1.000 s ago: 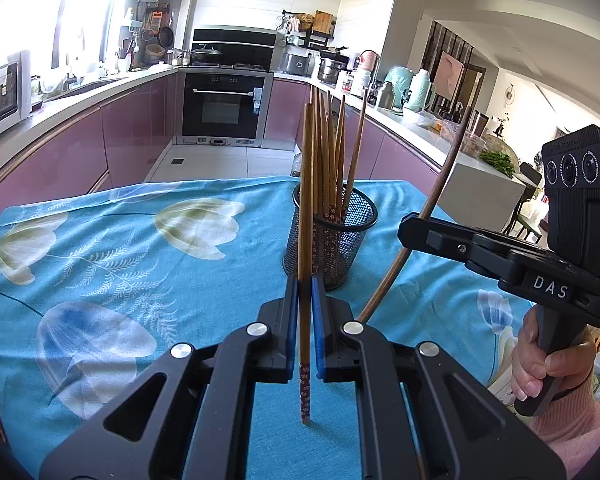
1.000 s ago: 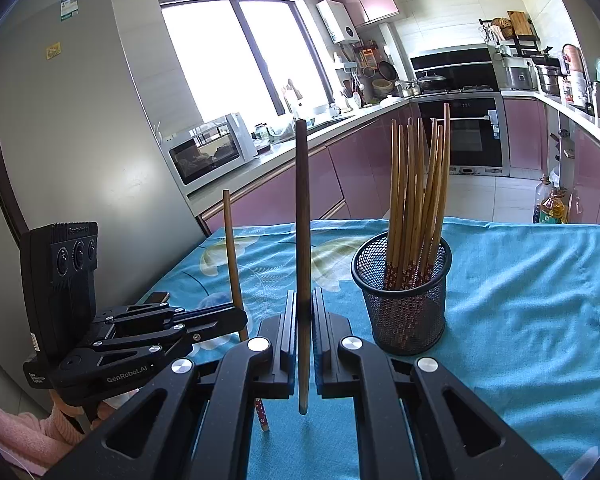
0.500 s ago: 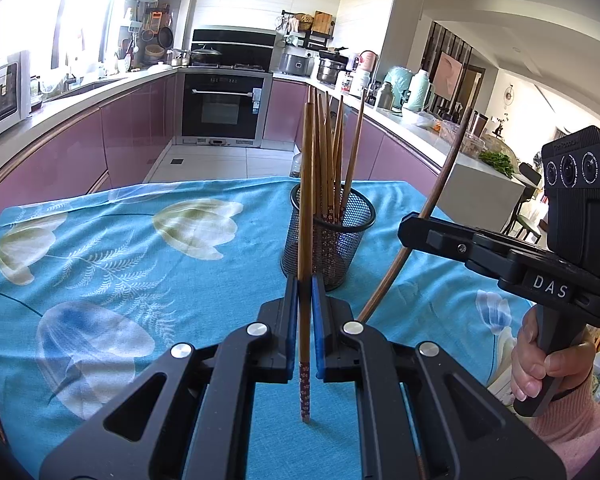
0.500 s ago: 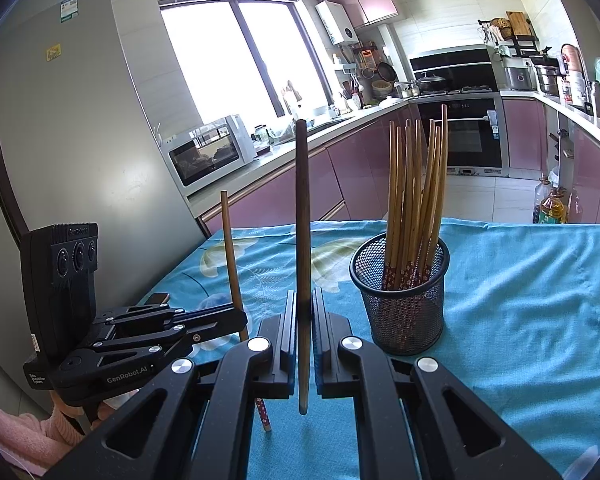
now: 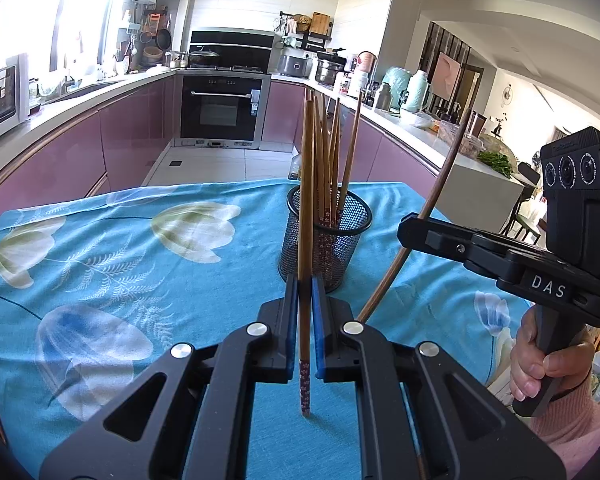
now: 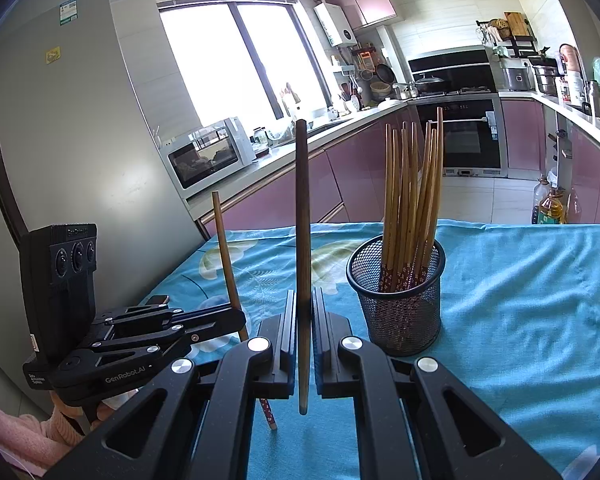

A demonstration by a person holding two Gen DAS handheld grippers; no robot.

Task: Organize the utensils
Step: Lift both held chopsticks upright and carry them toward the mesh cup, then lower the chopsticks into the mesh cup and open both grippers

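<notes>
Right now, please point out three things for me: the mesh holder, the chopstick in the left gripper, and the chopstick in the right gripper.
mesh holder (image 6: 404,320): right wrist view, front wall.
light chopstick (image 5: 306,184): left wrist view, upper shaft.
dark chopstick (image 6: 302,216): right wrist view, mid shaft.

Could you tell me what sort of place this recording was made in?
A home kitchen, it seems: a built-in oven under a hob, a microwave on the counter, and pink cabinets around a table with a blue floral cloth.
</notes>
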